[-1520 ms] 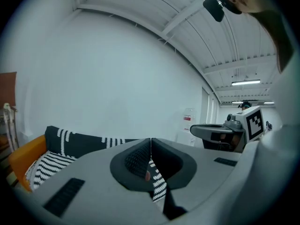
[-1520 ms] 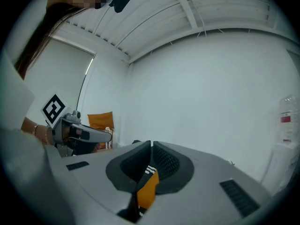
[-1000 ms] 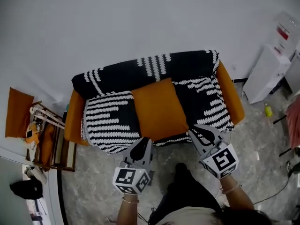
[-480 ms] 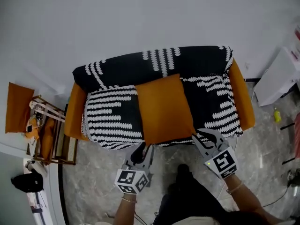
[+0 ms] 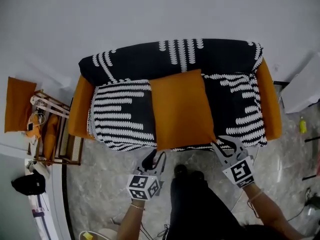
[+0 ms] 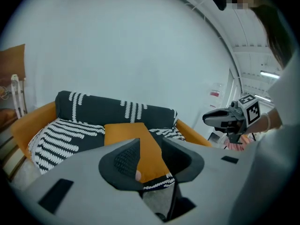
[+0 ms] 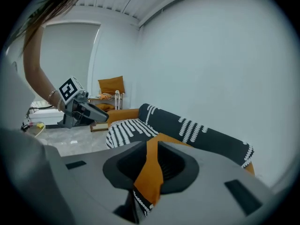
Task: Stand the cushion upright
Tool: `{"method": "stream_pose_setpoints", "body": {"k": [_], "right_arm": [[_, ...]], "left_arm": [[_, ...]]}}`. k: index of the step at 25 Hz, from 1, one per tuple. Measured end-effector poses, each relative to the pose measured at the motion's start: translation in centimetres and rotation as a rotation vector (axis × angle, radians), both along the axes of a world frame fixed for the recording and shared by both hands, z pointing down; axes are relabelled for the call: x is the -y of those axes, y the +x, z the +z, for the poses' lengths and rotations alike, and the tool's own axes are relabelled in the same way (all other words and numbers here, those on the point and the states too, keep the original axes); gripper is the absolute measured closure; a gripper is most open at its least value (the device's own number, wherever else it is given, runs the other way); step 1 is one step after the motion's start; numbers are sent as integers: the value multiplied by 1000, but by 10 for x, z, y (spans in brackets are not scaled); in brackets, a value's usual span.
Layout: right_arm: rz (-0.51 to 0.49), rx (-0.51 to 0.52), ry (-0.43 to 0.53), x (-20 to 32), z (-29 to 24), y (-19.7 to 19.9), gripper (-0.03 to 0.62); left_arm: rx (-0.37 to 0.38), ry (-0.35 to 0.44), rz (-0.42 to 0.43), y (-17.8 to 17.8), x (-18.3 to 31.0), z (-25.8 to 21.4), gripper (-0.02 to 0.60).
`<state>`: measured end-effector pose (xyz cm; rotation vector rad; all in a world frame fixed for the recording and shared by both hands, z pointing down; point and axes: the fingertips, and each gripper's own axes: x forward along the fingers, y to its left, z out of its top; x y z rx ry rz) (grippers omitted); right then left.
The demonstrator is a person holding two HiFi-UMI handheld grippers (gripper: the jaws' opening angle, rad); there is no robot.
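The soft orange square cushion (image 5: pixel 181 109) lies flat on the seat of the orange sofa (image 5: pixel 79 115) with its black-and-white cover. It is not stood up yet. The left gripper (image 5: pixel 156 156) and the right gripper (image 5: pixel 224 143) are near the cushion's near corners. Their jaws are opening and hold nothing. No words can be read.
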<state>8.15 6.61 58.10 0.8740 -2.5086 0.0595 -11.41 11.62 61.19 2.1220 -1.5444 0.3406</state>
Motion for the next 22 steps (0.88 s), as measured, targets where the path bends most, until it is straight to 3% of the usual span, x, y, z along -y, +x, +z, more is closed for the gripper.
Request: {"method": "stream_pose_setpoints", "body": {"k": [12, 22], "right_arm": [[22, -104, -117, 24, 111, 10, 494], [55, -164, -214, 34, 199, 19, 493]], "left_arm": [[-49, -136, 2, -20, 29, 94, 376], [-31, -227, -28, -38, 40, 175, 356]]}}
